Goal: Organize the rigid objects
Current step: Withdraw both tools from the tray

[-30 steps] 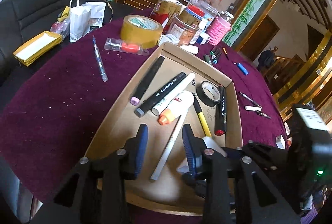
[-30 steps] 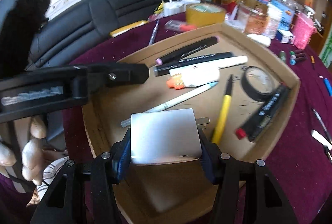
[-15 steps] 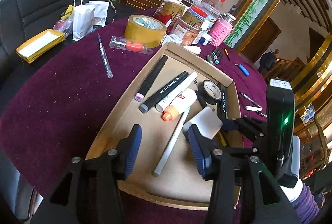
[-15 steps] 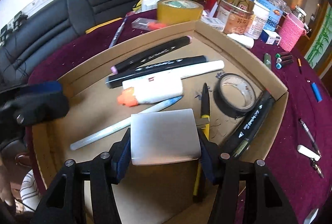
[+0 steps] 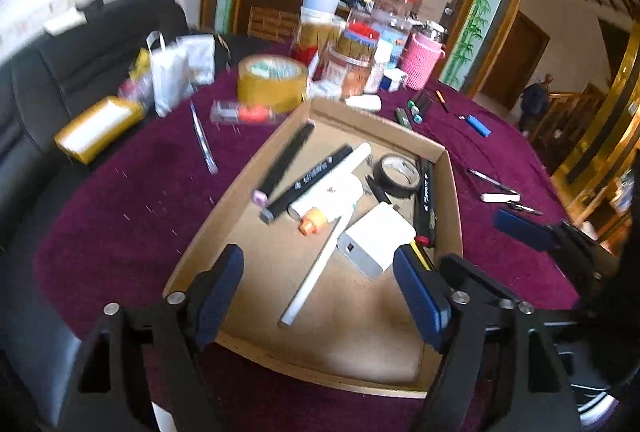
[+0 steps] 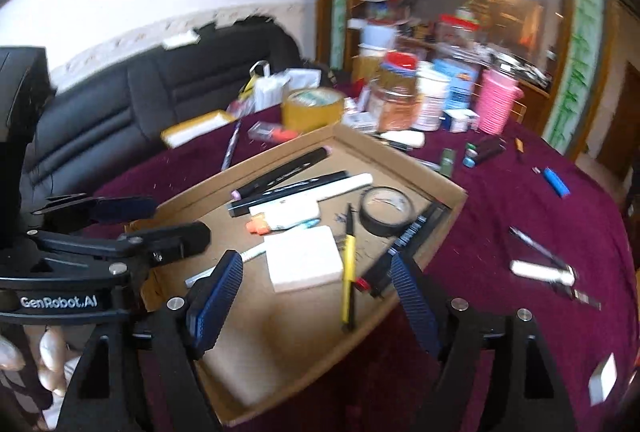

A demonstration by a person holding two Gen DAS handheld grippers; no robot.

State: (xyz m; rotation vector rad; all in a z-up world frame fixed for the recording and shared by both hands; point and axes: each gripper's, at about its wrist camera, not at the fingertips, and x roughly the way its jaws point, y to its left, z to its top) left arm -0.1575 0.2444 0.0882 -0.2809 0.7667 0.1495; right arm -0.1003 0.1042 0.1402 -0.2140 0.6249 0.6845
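A shallow cardboard tray [image 5: 450, 199] [image 6: 404, 163] sits on the purple tablecloth. In it lie black markers [image 5: 308, 181], a white glue tube with an orange cap [image 5: 324, 205], a white pen [image 5: 316, 272], a black tape roll [image 5: 398, 173] [image 6: 386, 209], a yellow pen [image 6: 348, 266] and a white rectangular block [image 5: 376, 238] [image 6: 304, 258]. My left gripper [image 5: 320, 296] is open and empty above the tray's near end. My right gripper [image 6: 316, 304] is open and empty, just behind the white block.
A yellow tape roll [image 5: 272, 81], jars, a pink cup [image 5: 420, 59] and bags stand at the table's far side. Loose pens [image 5: 204, 143], a blue lighter [image 5: 478, 125] and small white items [image 6: 540, 270] lie on the cloth around the tray. A black sofa is behind.
My right gripper has opened and let go of the white block, which now lies in the tray, and has pulled back. My left gripper has opened wider and drawn back a little.
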